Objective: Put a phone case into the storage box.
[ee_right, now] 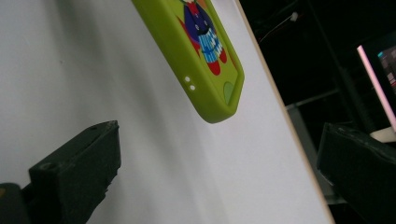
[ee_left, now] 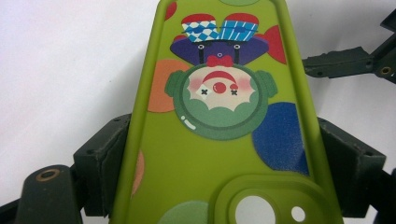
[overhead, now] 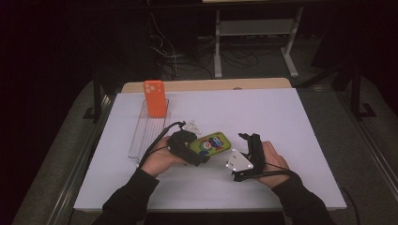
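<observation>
A green phone case with a clown print (overhead: 212, 143) is held just above the white table (overhead: 281, 112). My left gripper (overhead: 199, 152) is shut on its camera-hole end; in the left gripper view the case (ee_left: 219, 121) runs between both jaws, which press its long sides. My right gripper (overhead: 248, 140) stands open just right of the case, jaws wide apart with nothing between them. In the right gripper view the case (ee_right: 205, 60) hangs ahead, its free end toward that gripper. An orange phone case (overhead: 155, 98) stands at the far end of a clear tray (overhead: 141, 136).
A small clear plastic piece (overhead: 192, 126) lies beside the tray. The wooden table edge (overhead: 206, 85) runs along the back. Beyond it are a white stand's legs (overhead: 291, 61) and cables on the dark floor.
</observation>
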`<state>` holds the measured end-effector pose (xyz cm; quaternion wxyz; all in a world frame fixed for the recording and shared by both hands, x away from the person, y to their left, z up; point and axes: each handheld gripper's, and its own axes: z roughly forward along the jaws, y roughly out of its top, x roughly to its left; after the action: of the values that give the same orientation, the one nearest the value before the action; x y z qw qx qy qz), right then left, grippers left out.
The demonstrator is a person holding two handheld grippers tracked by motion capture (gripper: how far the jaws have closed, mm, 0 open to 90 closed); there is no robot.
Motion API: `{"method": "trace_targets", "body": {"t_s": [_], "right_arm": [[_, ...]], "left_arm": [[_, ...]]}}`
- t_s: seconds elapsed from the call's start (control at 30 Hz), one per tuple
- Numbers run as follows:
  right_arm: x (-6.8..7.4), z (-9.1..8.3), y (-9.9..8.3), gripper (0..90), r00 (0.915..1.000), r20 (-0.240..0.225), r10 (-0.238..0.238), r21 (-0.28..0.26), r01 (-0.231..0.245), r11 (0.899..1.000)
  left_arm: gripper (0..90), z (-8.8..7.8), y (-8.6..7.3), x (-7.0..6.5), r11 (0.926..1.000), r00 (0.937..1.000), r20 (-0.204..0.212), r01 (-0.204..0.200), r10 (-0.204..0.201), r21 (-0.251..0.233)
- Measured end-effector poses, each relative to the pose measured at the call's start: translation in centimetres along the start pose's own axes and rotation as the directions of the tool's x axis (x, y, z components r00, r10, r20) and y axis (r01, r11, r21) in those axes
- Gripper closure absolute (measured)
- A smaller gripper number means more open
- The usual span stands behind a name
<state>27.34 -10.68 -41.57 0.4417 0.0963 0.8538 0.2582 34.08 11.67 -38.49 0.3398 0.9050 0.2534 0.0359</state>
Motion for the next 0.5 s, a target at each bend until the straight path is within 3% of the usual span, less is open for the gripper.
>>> {"method": "trace_targets", "body": {"t_s": [0.03,0.13,0.17,0.23,0.3,0.5], "right_arm": [[0.2,-0.1,0.1,0.0,0.9999,0.009,-0.006,0.000,0.006,1.000],[0.2,0.0,0.2,0.0,0.9940,0.044,-0.101,-0.014,0.101,0.995],[0.5,0.1,0.3,0.0,0.9942,0.049,-0.095,-0.019,0.096,0.995],[0.6,0.1,0.4,0.0,0.9872,0.067,-0.145,-0.009,0.146,0.989],[0.9,0.1,0.5,0.0,0.9880,0.067,-0.139,-0.009,0.140,0.990],[1.4,0.2,0.7,0.0,0.9723,0.112,-0.205,-0.006,0.207,0.978]], "left_arm": [[15.5,0.0,0.0,0.0,1.0000,1.0000,0.001,-0.003,0.003,0.002],[15.5,-0.2,0.0,0.3,0.9993,0.9996,-0.002,-0.030,0.030,0.024],[15.5,0.0,0.0,0.0,0.9999,0.9999,0.000,0.011,-0.011,-0.010],[15.5,-0.2,0.0,0.2,0.9997,0.9998,0.001,-0.019,0.019,0.015],[15.5,-0.2,0.0,0.1,1.0000,1.0000,0.000,-0.003,0.003,0.003],[15.5,-0.3,0.0,0.2,0.9995,0.9997,0.004,-0.026,0.025,0.021]]}}
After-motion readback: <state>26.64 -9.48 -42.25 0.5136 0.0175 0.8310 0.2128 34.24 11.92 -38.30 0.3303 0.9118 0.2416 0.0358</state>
